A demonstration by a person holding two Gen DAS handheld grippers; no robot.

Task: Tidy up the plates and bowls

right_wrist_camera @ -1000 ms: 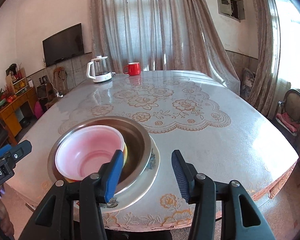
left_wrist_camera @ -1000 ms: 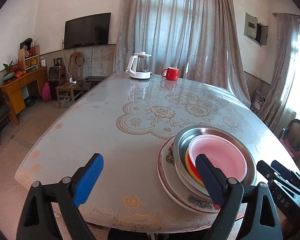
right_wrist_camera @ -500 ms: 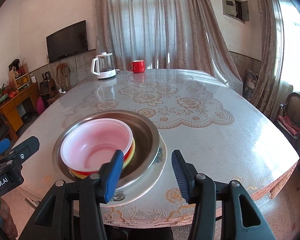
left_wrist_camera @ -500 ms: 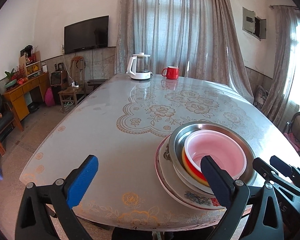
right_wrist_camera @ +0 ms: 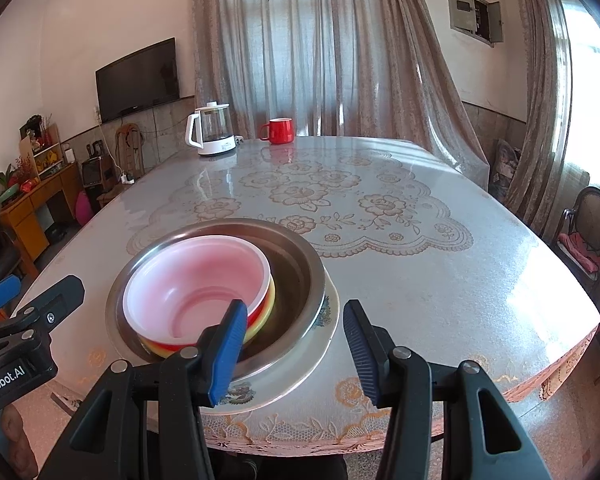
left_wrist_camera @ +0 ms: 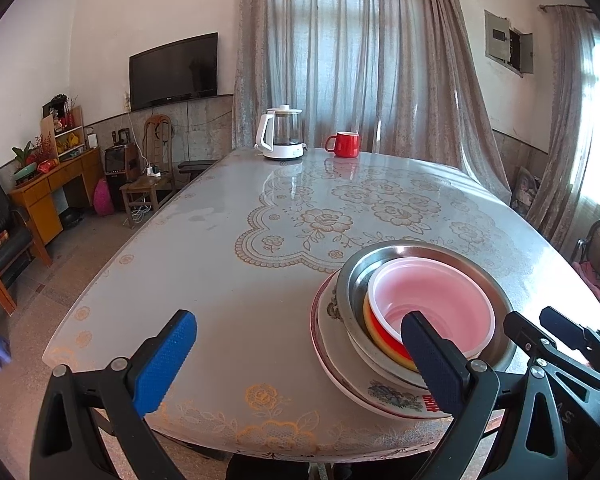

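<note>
Stack of nested tableware near the table's near edge: a pink bowl (right_wrist_camera: 192, 284) sits innermost, on a red bowl (right_wrist_camera: 256, 316) and a yellow bowl (right_wrist_camera: 270, 300) whose rims alone show beneath it; all three lie off-centre in a steel basin (right_wrist_camera: 300, 276), pressed toward its left wall as seen from the right wrist view, leaving bare metal on the basin's other side. The basin rests on a patterned plate (right_wrist_camera: 324, 332), whose rim lies close to the table's near edge. The left gripper (left_wrist_camera: 296, 360) hangs beside the stack, its jaws spread wide with nothing between them, having just finished opening; one finger overlaps the stack in that view, the other stands over bare tablecloth. The right gripper (right_wrist_camera: 296, 344) hovers on the stack's other side, jaws partly apart and grasping nothing, its left finger in front of the basin's near wall, its right finger over bare cloth just past the plate's rim; whether that left finger touches the basin cannot be told. The table (right_wrist_camera: 440, 280), covered in a glossy floral cloth, is open across its middle and right side. At the far edge stand a kettle (right_wrist_camera: 214, 134) and a red mug (right_wrist_camera: 278, 131), well apart from the stack.
</note>
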